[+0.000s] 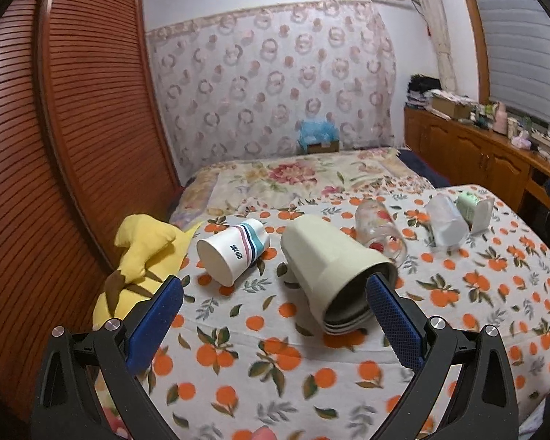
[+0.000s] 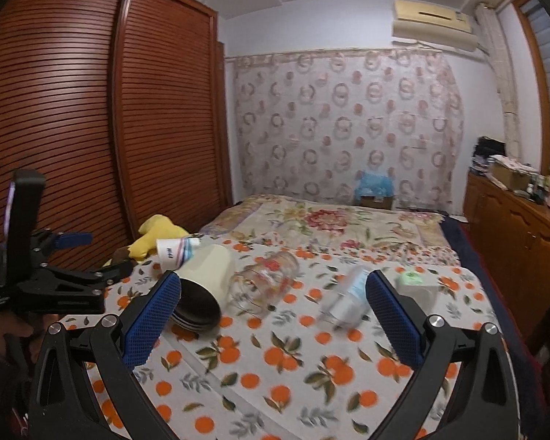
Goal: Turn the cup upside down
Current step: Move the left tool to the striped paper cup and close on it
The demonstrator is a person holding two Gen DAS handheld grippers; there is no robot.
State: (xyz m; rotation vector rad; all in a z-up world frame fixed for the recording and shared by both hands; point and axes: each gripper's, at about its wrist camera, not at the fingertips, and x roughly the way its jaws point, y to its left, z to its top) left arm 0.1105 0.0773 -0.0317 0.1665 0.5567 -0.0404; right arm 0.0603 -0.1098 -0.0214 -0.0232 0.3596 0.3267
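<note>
Nothing flipped yet: cream cup [image 1: 330, 267] lay on its side on the cloth [image 1: 275, 374], mouth toward the cameras, among paper cup [image 1: 233, 255], glass [image 1: 379, 229] and plastic cup [image 1: 445, 222], all toppled too. Left gripper [image 1: 275, 315] released, near the cream rim, gripping nothing; right gripper [image 2: 273, 311] likewise released and empty.
</note>
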